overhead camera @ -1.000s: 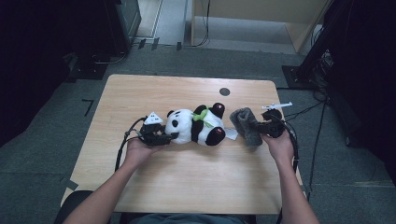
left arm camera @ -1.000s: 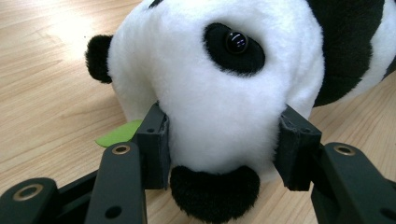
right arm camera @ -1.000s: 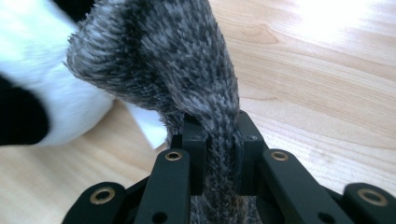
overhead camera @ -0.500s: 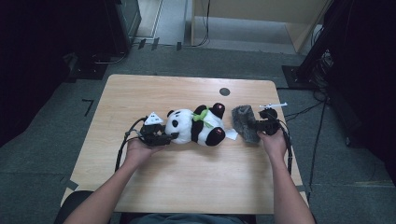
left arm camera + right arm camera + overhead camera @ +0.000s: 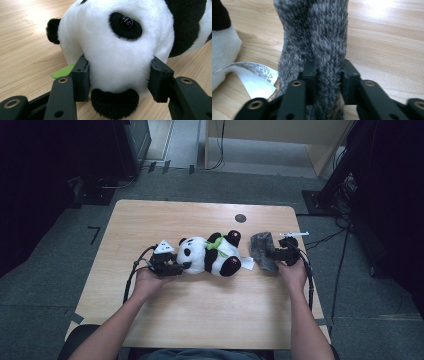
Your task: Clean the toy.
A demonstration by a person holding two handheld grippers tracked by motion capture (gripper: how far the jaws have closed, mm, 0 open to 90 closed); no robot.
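At nine o'clock of the wooden table (image 5: 200,315), the left gripper (image 5: 179,266) grips the head of the black-and-white plush panda (image 5: 212,255) lying centre, while at three o'clock the right gripper (image 5: 272,254) pinches tight a grey furry cloth (image 5: 262,249).

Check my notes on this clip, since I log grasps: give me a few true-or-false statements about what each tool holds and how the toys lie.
1. The left tool grips the panda by its head. True.
2. The right tool is open over bare table. False: it is shut on the grey furry piece.
3. The panda stands upright. False: it lies on the table.
4. A white label lies beside the grey furry piece. True.
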